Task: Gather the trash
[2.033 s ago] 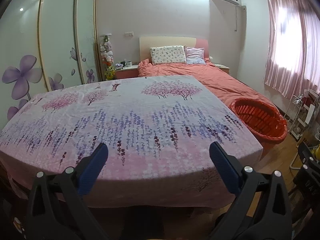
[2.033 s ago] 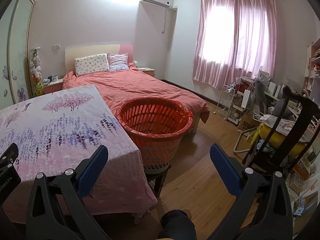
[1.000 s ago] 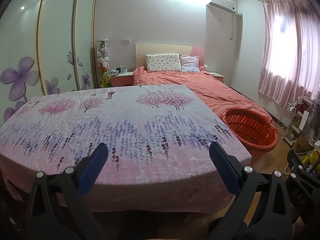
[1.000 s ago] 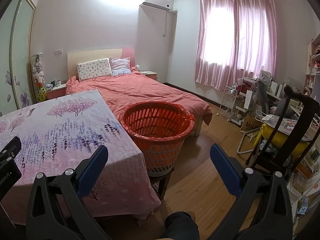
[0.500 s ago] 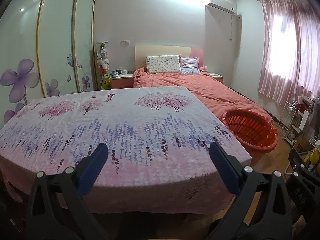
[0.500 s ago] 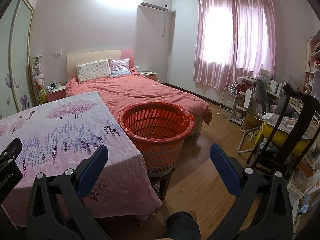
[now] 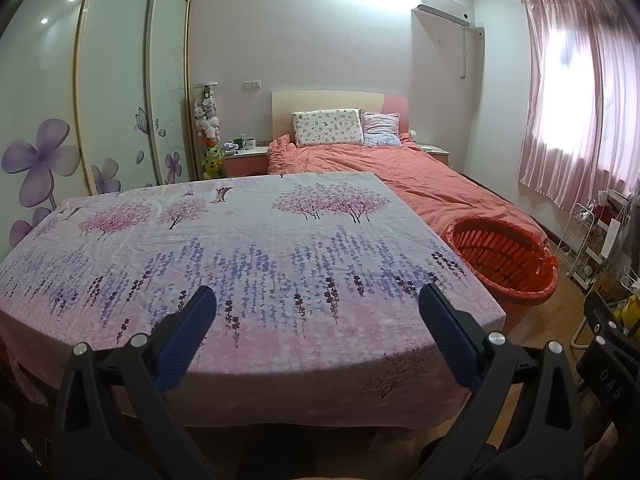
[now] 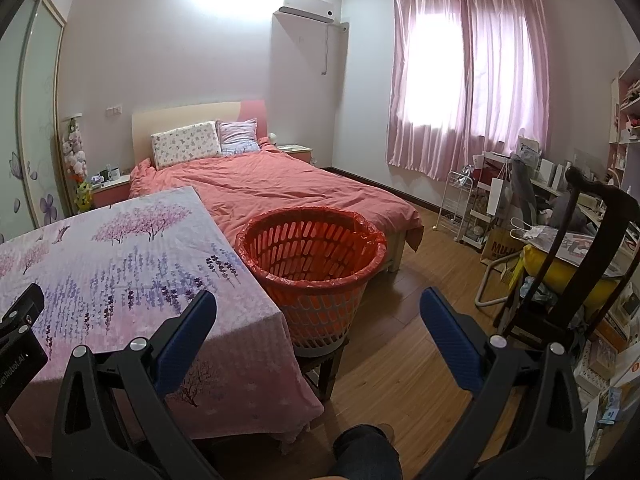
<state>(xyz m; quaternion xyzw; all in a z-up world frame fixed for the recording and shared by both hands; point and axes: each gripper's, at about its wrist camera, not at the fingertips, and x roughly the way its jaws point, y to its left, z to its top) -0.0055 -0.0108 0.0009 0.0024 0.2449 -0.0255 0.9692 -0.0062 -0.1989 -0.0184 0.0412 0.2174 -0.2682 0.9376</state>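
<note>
Left wrist view: left claw (image 7: 318,308) level, jaws wide, over the floral table (image 7: 256,240).

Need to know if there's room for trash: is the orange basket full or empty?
Empty as far as shown: the orange basket shows bare slatted walls inside its red liner; its bottom is hidden.

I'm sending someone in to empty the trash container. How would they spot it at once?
Start at the table under the flowered cloth, in front of the bed. At the table's right corner an orange slotted basket lined with an orange bag sits raised on a small stool, the only round open container there.
</note>
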